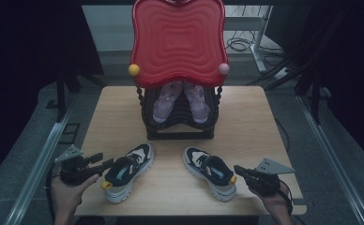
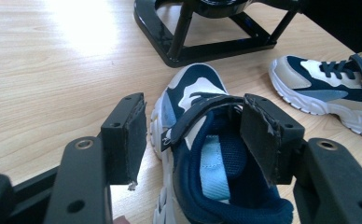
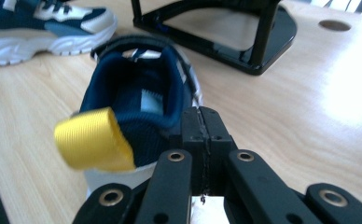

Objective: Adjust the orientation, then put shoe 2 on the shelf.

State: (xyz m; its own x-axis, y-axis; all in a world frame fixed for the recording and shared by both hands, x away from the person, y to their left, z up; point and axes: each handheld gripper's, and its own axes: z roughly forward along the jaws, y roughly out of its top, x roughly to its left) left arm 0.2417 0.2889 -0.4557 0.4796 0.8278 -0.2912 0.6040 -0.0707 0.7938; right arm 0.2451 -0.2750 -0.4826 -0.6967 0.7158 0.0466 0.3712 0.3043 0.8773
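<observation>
Left gripper (image 2: 193, 135): two black jaws spread wide, grey frayed pads facing each other; one jaw outside the left shoe's side wall, the other over its opening.
Left shoe (image 2: 202, 154): between and just ahead of the left jaws; navy mesh upper, white panels, ridged white sole, pale blue insole, strap across the tongue; toe points away from the gripper.
Right gripper (image 3: 202, 140): jaws pressed together, pads meeting at a thin seam; tips at the right shoe's heel collar; whether they pinch the collar fabric, cannot tell.
Right shoe (image 3: 137, 93): directly ahead of the right jaws; padded navy collar, white heel.
Heel loop (image 3: 93, 140): ribbed yellow webbing, just left of the closed jaws.
Table (image 1: 246, 122): pale wood grain, flat.
Rack (image 1: 180, 126): black frame beyond both shoes, holding lilac shoes (image 1: 180, 101).
Red panel (image 1: 178, 40): glossy, rippled, wavy-edged, above the rack.
</observation>
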